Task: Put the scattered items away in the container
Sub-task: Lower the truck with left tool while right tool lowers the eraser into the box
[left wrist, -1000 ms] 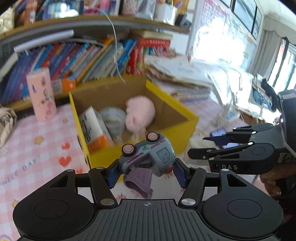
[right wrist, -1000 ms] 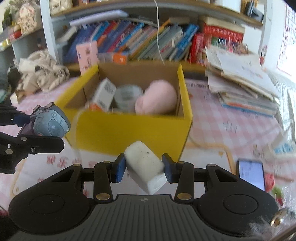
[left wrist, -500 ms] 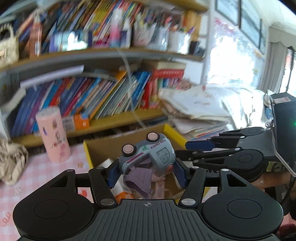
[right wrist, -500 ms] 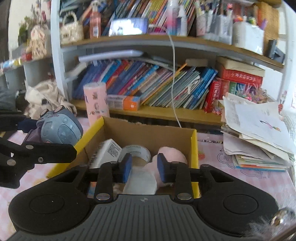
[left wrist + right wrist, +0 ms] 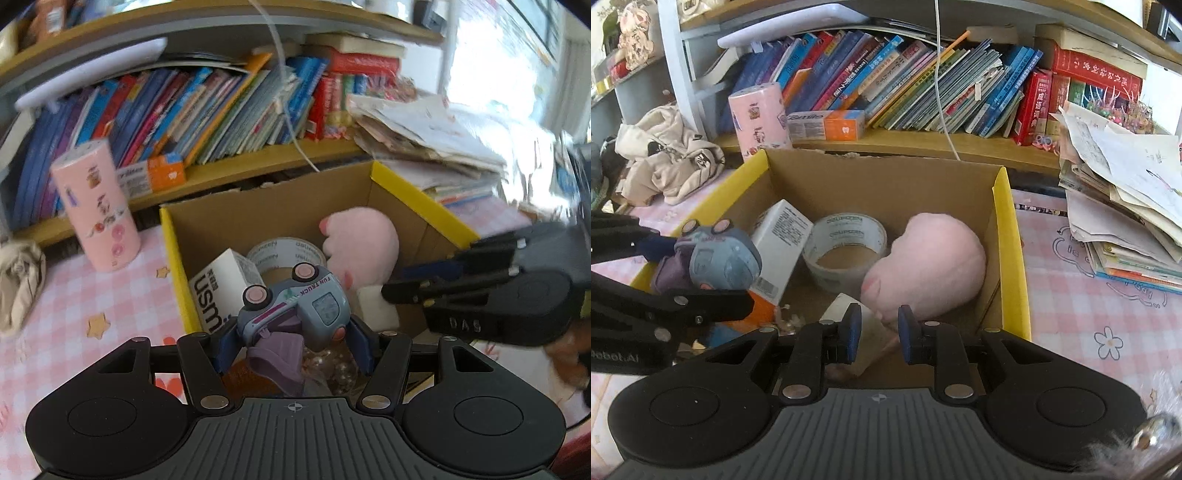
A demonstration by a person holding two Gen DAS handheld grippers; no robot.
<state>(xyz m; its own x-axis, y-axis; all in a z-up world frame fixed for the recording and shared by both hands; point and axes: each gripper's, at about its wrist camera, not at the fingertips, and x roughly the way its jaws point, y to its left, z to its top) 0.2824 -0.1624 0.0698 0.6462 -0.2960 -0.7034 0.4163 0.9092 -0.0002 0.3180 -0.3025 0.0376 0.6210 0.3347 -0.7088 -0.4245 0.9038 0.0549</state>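
Gripping toy truck point(image 5: 295, 306) left, right jaws now parted, white block point(image 5: 862, 334) released into box point(image 5: 1010, 258).

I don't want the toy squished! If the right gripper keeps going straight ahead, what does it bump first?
Probably the white block lying in the box right below the right gripper, then the pink plush. Depth is hard to judge.
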